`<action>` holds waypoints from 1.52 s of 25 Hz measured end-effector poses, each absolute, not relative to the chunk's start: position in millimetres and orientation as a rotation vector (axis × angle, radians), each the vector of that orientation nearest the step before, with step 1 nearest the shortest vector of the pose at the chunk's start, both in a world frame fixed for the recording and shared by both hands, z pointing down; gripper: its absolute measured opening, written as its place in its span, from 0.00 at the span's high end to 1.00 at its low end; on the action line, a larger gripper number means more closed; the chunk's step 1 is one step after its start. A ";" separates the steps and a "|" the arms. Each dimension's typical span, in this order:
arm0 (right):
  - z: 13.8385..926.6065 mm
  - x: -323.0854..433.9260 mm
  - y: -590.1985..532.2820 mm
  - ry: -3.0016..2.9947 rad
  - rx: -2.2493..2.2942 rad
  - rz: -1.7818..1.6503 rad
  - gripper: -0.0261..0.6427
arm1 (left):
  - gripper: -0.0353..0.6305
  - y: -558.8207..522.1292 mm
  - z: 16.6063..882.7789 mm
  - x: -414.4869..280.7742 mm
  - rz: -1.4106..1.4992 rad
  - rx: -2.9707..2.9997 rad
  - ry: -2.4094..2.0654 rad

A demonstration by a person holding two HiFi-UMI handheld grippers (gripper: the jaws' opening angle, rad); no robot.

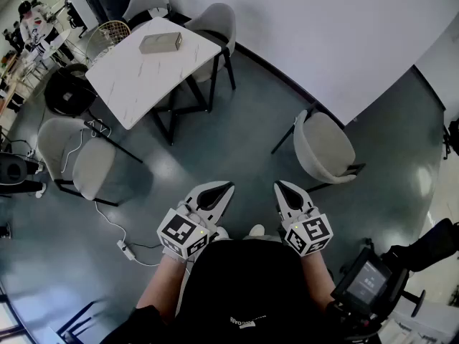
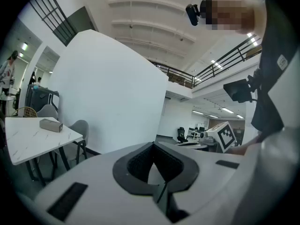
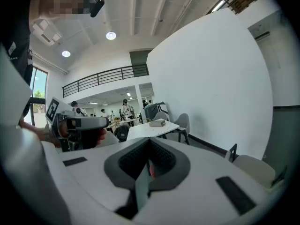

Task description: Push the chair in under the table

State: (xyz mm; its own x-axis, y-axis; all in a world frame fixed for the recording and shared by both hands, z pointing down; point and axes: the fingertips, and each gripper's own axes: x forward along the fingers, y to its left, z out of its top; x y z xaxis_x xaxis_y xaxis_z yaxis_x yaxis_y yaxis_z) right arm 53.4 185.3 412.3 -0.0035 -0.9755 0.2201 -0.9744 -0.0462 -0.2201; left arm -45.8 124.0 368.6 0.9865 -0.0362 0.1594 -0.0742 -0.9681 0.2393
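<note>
Both the left gripper [image 1: 213, 195] and right gripper [image 1: 288, 194] have jaws closed together, holding nothing.

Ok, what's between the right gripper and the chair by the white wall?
Only bare floor separates the right gripper from the chair, as the head view shows.

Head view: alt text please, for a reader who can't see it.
Seen from above, a person holds shut white left tongs and right tongs side by side over a grey floor. Ahead stands a white marble-top table with a small tan box; a pale grey black-legged chair sits apart by the white wall.
</note>
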 end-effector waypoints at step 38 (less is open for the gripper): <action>490.9 222.6 133.4 2.099 -2.412 -0.719 0.78 | 0.94 67.0 417.4 -22.1 0.364 2.700 -0.298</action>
